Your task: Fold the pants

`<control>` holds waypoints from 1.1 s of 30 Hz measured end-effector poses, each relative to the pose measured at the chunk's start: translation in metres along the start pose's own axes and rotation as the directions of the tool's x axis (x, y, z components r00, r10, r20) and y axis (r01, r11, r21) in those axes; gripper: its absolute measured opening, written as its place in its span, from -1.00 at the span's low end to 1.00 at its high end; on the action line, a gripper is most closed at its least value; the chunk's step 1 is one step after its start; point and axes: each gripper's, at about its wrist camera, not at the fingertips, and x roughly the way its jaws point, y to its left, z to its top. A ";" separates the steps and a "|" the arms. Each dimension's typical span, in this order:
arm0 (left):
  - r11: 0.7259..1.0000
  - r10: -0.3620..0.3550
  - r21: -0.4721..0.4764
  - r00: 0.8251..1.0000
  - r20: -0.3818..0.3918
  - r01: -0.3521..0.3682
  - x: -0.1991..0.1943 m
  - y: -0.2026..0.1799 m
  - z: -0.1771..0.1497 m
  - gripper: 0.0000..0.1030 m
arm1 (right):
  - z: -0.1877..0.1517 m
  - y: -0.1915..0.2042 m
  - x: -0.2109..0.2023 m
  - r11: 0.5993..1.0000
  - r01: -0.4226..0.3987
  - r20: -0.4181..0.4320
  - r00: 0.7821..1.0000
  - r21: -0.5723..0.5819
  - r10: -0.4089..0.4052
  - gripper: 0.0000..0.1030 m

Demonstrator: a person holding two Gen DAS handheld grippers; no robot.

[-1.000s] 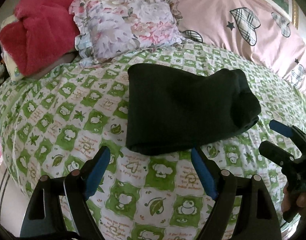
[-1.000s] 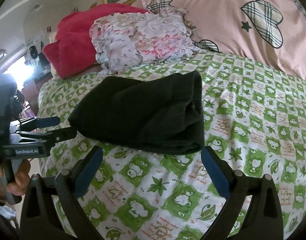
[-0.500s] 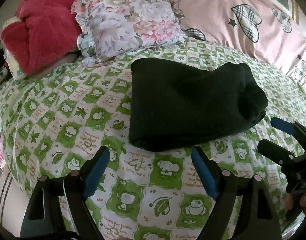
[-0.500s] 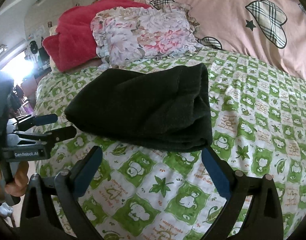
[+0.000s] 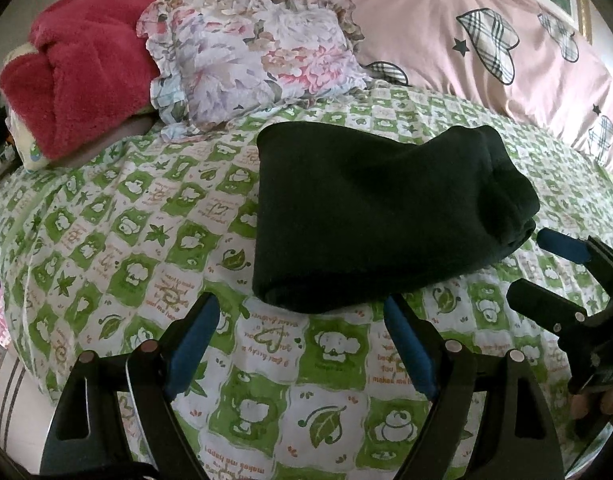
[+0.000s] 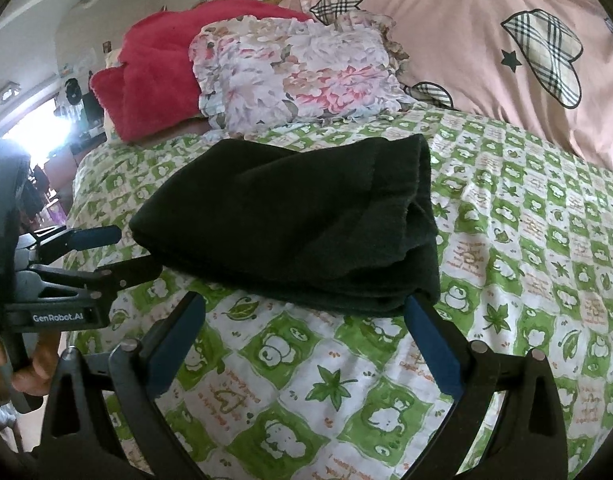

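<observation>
One pair of black pants [image 5: 370,216] lies folded on the bed [image 5: 106,240], near its front edge. Two grippers, left [image 5: 302,340] and right [image 6: 306,328], hang spread wide and empty just before it, open sheet around.

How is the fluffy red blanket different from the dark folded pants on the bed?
The fluffy red blanket is bright and bunched in a heap at the bed's far end, partly under a floral frilled pillow. The dark folded pants are near-black, folded into a flat stack and lie uncovered, nearer the cameras. Both rest on the green patterned sheet, untouched by either tongs.
</observation>
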 end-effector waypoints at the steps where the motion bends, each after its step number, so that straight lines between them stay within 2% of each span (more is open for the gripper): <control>1: 1.000 0.001 0.001 1.000 0.003 -0.001 0.000 0.000 0.000 0.64 | 0.000 0.001 0.000 1.000 0.000 0.000 1.000 -0.002 0.000 0.93; 33: 1.000 -0.015 0.012 1.000 -0.001 0.015 0.004 -0.003 0.000 0.65 | -0.001 -0.001 0.005 1.000 -0.005 -0.006 1.000 -0.003 0.005 0.93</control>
